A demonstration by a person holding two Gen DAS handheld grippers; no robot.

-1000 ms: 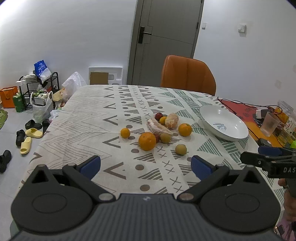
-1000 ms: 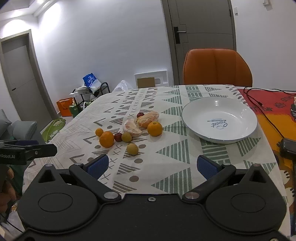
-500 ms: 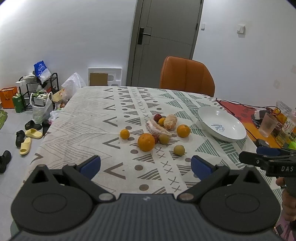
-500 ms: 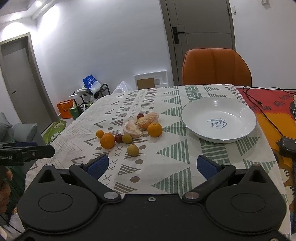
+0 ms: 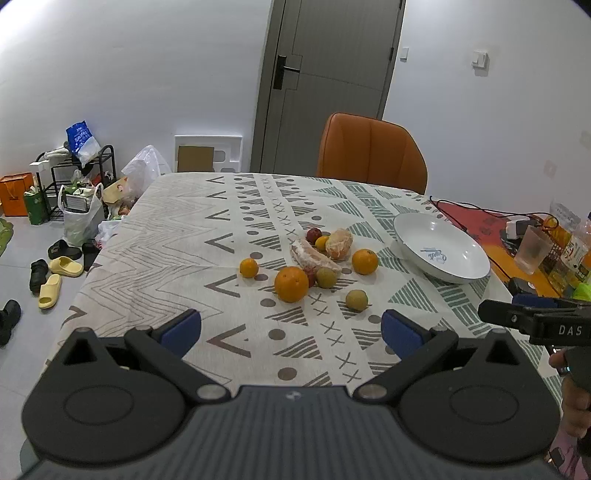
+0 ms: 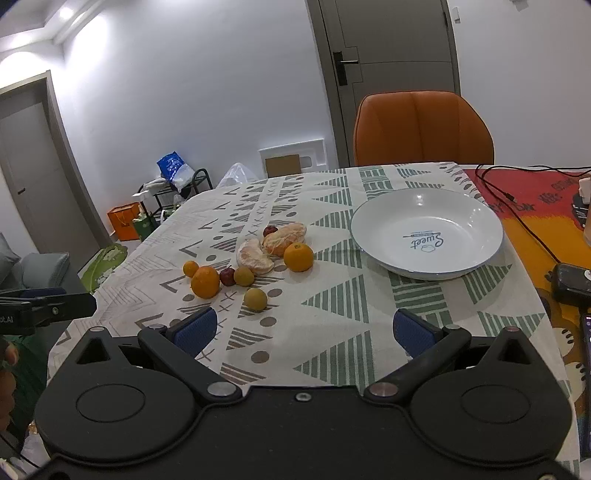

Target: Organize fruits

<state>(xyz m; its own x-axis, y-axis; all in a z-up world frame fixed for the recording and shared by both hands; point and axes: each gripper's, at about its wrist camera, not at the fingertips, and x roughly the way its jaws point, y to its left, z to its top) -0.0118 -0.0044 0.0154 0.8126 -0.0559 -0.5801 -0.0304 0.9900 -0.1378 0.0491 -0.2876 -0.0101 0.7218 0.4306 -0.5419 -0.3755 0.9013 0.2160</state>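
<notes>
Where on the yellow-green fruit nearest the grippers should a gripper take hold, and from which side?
Grip the yellow-green fruit across its widest middle, probably from above or the near side. It is round, so no end matters, and it lies apart from the other fruit. The open right gripper faces it.

Bright, even indoor light in both views. Ceiling lamp (image 6: 66,13) glows at 11 o'clock in right wrist view, blown out. Soft short shadows under fruit (image 5: 291,284). Sharp centre; strong fisheye bend, dark corners w/ vignette.
</notes>
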